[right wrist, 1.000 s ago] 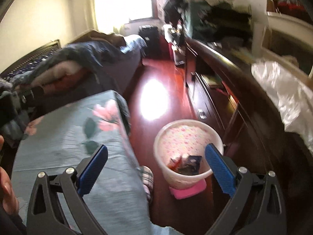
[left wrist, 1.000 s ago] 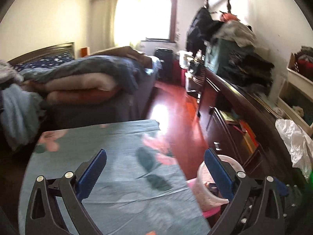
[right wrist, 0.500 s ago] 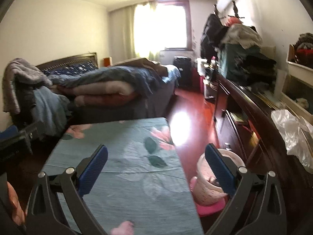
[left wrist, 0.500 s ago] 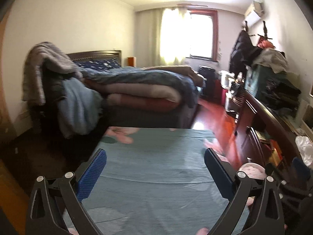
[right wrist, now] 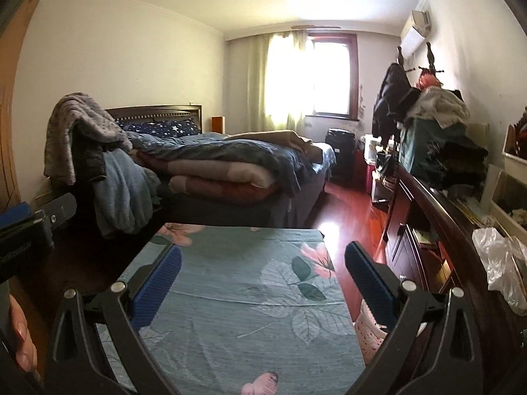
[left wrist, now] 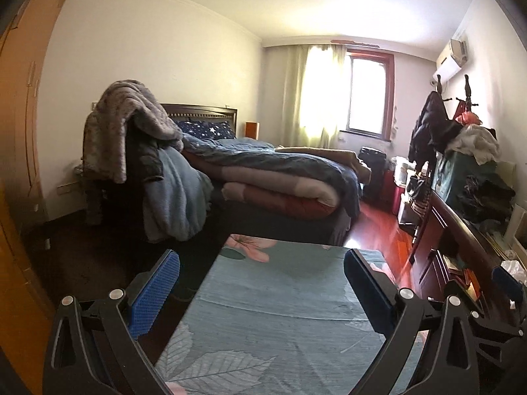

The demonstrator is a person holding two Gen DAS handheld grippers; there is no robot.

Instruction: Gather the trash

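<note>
My left gripper (left wrist: 262,283) is open and empty, held above a table covered with a teal floral cloth (left wrist: 280,322). My right gripper (right wrist: 263,276) is open and empty above the same cloth (right wrist: 237,296). A white floral trash bin (right wrist: 367,332) on a pink base stands on the floor at the table's right side, mostly hidden behind my right finger. No trash shows on the cloth. The right gripper's body (left wrist: 507,283) shows at the right edge of the left wrist view, and the left gripper's body (right wrist: 29,230) at the left edge of the right wrist view.
A bed (right wrist: 230,164) piled with quilts lies beyond the table. A chair draped with blankets (left wrist: 131,131) stands at left. A dark wooden dresser (right wrist: 428,230) runs along the right wall, with piled clothes and a clear plastic bag (right wrist: 497,263). Red wood floor (right wrist: 349,210) runs between.
Both grippers have tilted up and swung left from the bin and floor toward the room. The bin has dropped out of the middle of the right wrist view. Both stay open.
</note>
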